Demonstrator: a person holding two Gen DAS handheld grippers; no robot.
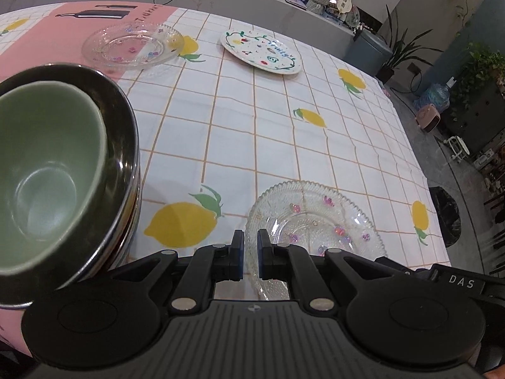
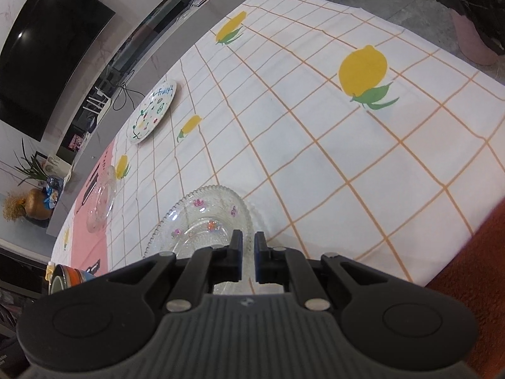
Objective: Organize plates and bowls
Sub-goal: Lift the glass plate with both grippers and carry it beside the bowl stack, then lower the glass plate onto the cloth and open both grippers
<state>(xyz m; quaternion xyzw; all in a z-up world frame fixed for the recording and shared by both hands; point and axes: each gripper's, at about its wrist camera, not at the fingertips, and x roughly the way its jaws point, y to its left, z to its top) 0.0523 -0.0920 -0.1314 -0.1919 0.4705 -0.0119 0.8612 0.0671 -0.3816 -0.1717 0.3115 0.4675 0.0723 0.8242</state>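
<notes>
- Left wrist view: left gripper (image 1: 251, 237) jaws clamp the near glass plate (image 1: 315, 218) rim on the worktop (image 1: 252, 126); green bowl (image 1: 47, 170) nested in steel bowl (image 1: 123, 145) at left.
- Right wrist view: right gripper (image 2: 248, 240) jaws pinch the same plate's (image 2: 205, 218) edge; painted plate (image 2: 153, 110) lies far off.

stacked bowls (image 1: 63, 164) blocking left, open tablecloth (image 1: 252, 132) ahead

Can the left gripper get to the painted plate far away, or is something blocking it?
Probably yes. From the left gripper, only bare tablecloth lies toward the painted plate. But it is shut on the near glass plate, which must be released first.
</notes>
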